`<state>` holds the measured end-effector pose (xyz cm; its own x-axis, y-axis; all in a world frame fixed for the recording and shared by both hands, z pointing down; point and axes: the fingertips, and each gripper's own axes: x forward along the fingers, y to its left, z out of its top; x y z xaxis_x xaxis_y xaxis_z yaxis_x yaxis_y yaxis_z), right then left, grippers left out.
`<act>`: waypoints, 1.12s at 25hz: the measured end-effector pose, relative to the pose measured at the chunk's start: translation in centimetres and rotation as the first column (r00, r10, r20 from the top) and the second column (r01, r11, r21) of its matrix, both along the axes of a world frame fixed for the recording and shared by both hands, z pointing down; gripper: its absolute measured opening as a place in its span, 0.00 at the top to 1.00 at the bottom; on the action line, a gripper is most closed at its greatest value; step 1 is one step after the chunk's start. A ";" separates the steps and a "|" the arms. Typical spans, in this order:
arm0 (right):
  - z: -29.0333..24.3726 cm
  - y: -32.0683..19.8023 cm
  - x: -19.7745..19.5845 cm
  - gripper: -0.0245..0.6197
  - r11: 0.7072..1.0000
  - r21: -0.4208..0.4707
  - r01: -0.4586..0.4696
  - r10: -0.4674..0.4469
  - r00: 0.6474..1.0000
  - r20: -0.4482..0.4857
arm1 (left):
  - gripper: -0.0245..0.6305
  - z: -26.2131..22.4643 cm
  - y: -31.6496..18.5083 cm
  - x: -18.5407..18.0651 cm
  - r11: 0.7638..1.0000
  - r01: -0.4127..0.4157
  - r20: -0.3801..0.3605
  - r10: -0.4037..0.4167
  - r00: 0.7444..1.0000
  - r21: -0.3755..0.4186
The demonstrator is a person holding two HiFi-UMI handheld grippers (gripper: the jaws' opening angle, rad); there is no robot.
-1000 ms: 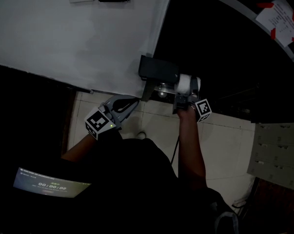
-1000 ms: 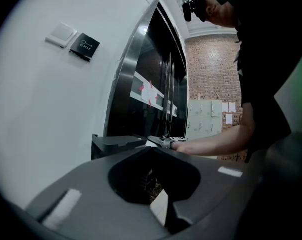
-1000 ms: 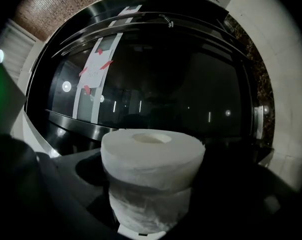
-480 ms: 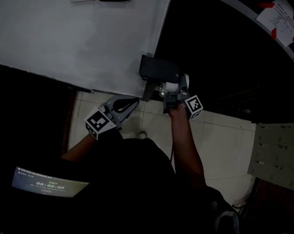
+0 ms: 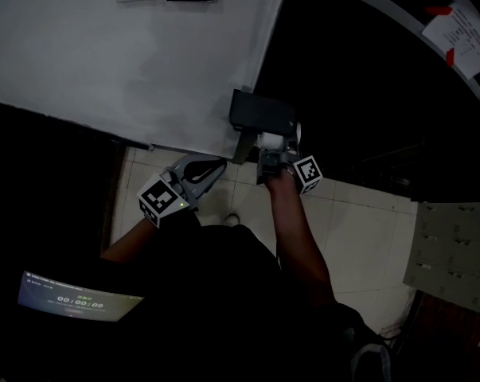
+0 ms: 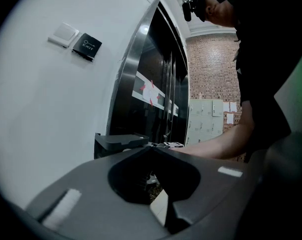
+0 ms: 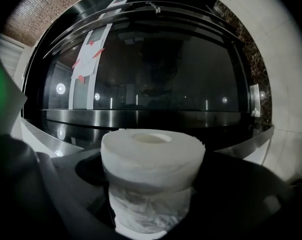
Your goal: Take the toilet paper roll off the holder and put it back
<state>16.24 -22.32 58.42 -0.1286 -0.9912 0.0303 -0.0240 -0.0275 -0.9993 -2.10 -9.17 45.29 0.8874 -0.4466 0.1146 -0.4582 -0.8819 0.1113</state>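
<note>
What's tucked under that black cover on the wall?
A white roll pokes out from under the cover, gripped by the right gripper. The cover hides the rest of the roll and whatever bar would carry it.

The right tool [image 7: 151, 196] clamps a white cylindrical toilet paper roll [image 7: 152, 156]; behind stands a dark glossy door [image 7: 156, 79].
</note>
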 end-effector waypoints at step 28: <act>0.4 4.0 -5.7 0.20 0.995 0.026 0.095 -0.095 0.995 -0.021 | 0.96 0.1 0.1 -0.1 1.000 0.004 -0.010 -0.004 1.000 -0.008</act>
<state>10.50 -18.28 58.80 -0.2218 -0.9751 0.0069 -0.0447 0.0031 -0.9990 -2.16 -9.05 45.38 0.8866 -0.4495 0.1088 -0.4607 -0.8790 0.1230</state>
